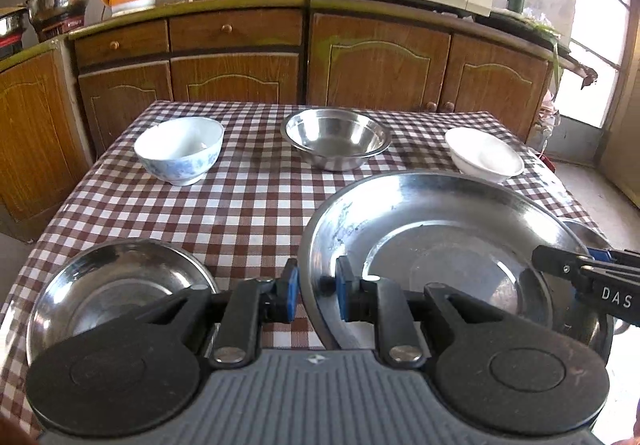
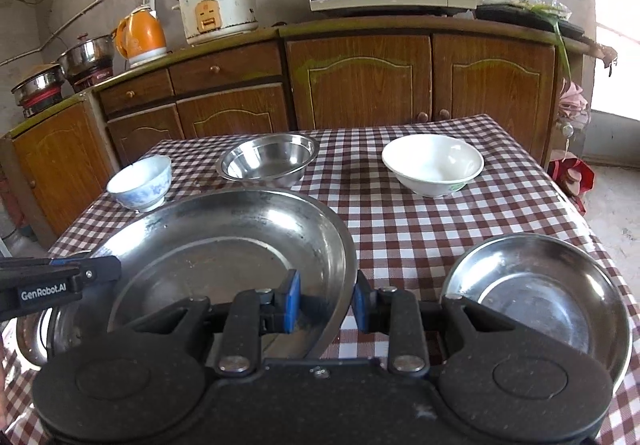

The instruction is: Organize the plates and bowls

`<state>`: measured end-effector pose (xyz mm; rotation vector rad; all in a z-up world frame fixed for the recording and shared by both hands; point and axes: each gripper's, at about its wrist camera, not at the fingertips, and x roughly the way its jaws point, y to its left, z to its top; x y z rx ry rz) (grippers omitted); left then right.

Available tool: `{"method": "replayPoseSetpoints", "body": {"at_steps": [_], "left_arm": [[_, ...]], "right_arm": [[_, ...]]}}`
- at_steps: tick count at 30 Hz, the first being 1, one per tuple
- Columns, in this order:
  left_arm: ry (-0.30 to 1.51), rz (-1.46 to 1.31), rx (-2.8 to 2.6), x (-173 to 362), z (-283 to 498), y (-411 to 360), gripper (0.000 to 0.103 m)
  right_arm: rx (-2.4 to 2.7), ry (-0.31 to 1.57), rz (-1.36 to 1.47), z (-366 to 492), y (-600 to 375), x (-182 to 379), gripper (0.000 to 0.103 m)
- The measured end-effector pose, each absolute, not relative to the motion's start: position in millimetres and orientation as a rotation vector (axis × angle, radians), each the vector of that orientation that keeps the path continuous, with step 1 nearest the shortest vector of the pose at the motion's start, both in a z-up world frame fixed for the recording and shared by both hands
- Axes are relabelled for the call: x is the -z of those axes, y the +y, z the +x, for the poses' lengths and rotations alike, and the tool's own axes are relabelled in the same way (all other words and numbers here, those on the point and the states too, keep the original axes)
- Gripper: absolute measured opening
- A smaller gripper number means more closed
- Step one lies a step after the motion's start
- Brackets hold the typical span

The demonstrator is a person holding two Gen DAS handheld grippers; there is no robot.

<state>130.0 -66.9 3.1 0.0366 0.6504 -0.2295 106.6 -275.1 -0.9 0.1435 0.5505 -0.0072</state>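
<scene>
Left wrist view: your left gripper point(image 1: 317, 295) is clamped on the near rim of the large steel plate point(image 1: 440, 245), at its 9 o'clock edge; your right gripper point(image 2: 326, 301) is clenched on the same plate's rim at 3 o'clock, so both hands carry it, tilted and apparently clear of the checked tablecloth point(image 1: 240, 205). Step in hand, as I read it: transporting the biggest plate to start or cap a stack. Next move calls for level, matched hands and a flat set-down before either grip lets go. Count, near to far: three steel plates — the large one plus a small plate point(image 1: 104, 285) at 8 o'clock and another point(image 2: 548, 293) at 4 o'clock; then three bowls — blue-patterned bowl point(image 1: 180, 149) at 11 o'clock, steel bowl point(image 1: 336, 137) at 12, white bowl point(image 1: 484, 153) at 1 o'clock.
</scene>
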Motion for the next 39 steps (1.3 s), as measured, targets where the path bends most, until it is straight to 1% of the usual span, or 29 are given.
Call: {"method": "replayPoseSetpoints", "body": {"at_steps": [21,39], "left_arm": [[0.615,0.053,0.247,-11.2,82.2,-67.9,0.020],[0.637,0.058,0.238,5.9,76.6,-66.4,0.020]], "right_arm": [[0.024,0.517,0.156,51.5,-276.3,-7.1,0.035],[0.020,0.554,0.157,49.3,-275.7,12.0,0.035]]}}
